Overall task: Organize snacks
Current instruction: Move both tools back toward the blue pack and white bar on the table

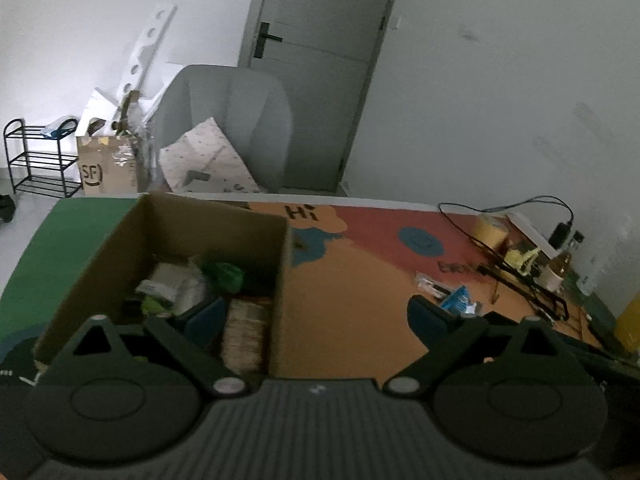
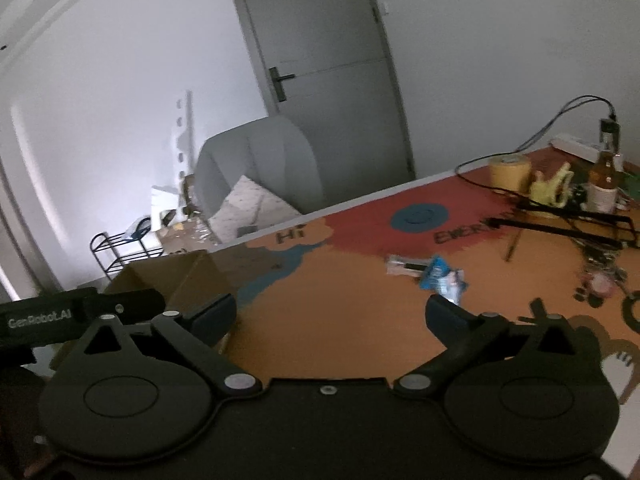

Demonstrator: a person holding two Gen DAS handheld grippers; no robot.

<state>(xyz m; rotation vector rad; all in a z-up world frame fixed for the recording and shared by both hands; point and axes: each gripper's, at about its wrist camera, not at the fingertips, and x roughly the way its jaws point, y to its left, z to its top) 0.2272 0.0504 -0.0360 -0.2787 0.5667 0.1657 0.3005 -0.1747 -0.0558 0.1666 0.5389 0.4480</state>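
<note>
- Background, left wrist view: a white-walled room held a grey door, a grey armchair and a black wire rack; the work surface was a table under a printed orange-and-red mat.
- The left gripper hovered with its fingers spread wide and nothing between them — one fingertip sat over the cardboard box, the other over the mat.
- The box stood open on the left part of the table and held snacks: a green packet, pale wrappers and a brownish biscuit pack against its right wall.
- A blue snack packet lay on the mat, well apart from the box, beside a clear wrapper.
- Right wrist view: the right gripper was likewise released and empty above the mat.
- The blue snack packet lay just beyond its right fingertip — not touching.
- A tape roll and a brown bottle stood at the far right.
</note>
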